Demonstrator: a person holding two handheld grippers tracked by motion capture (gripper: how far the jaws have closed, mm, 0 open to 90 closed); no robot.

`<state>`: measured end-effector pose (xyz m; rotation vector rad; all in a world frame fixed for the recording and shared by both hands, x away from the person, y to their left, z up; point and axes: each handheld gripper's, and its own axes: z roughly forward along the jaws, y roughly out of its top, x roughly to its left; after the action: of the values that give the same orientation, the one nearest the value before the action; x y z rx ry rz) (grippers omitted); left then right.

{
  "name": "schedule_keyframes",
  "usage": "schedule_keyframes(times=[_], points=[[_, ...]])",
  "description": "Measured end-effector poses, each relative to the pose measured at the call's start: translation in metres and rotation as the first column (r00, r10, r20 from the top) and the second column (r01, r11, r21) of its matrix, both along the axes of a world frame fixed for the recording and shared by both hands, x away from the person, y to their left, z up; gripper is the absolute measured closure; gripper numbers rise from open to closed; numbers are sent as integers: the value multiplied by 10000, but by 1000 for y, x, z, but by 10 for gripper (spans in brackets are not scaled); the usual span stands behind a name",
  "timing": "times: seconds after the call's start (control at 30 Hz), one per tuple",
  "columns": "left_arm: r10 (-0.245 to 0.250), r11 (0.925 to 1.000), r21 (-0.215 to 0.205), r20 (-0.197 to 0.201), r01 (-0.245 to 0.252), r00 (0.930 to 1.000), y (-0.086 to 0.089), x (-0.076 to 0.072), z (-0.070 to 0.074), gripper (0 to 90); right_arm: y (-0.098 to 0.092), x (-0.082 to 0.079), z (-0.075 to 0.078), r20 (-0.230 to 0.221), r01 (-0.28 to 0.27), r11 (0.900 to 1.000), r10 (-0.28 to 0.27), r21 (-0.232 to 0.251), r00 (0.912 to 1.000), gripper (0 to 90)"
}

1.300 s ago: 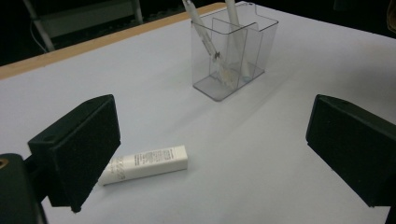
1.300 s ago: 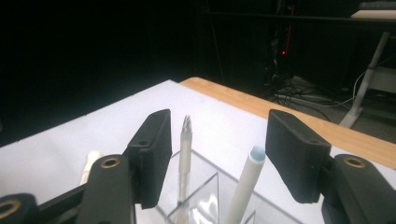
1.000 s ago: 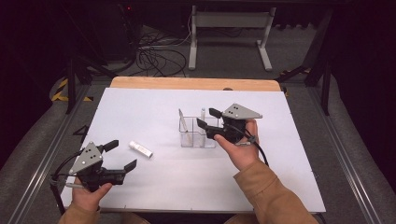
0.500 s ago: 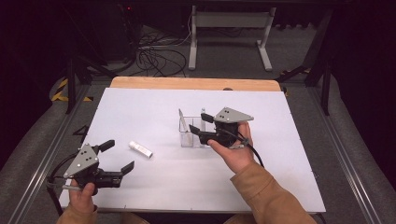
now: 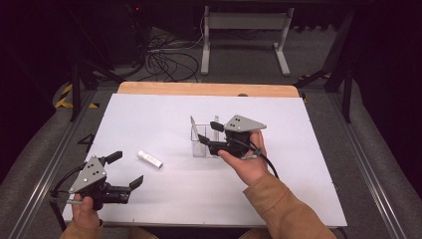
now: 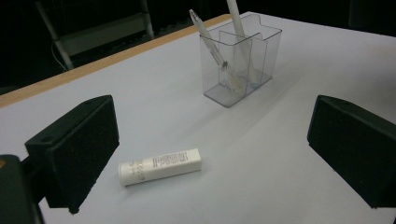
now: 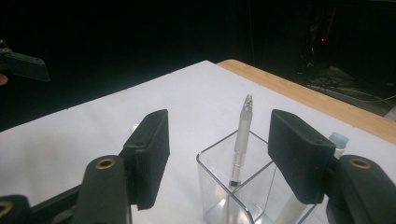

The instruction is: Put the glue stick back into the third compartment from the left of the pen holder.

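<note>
1. Left hand-held gripper (image 5: 124, 170) sits at the near left corner of the worktop (image 5: 308, 164), jaws spread wide and having just been opening, nothing between them.
2. White tube (image 6: 160, 166) lies flat just ahead of those jaws, its long axis running roughly across the gap between them, so a wrist turn would likely be needed to clamp it across its width. The left hand is plainly the nearer one.
3. Clear holder (image 5: 205, 139) stands farther off, mid-worktop, with a pen (image 7: 240, 140) leaning inside.
4. Right hand-held gripper (image 7: 219, 158) hovers over the holder's rim, jaws apart, the pen between them ungripped.
</note>
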<state>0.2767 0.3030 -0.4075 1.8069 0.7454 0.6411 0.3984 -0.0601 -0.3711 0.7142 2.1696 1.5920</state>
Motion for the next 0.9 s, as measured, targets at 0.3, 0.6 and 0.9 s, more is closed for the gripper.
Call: schedule_keyframes(times=[0.3,0.6,0.9], points=[[-10,9999,141,-52,11,10000,0,-2,0,27,10,-2,1,-48,-247,9997,247,-35,9997,395],[23,9998,182,-93,-21,10000,2,-6,-1,27,30,-2,2,-108,-700,9970,697,-328,9975,396],[46,9997,231,-58,-44,10000,5,-11,-2,27,57,-1,-3,-344,-1231,9894,1208,-768,9921,396]])
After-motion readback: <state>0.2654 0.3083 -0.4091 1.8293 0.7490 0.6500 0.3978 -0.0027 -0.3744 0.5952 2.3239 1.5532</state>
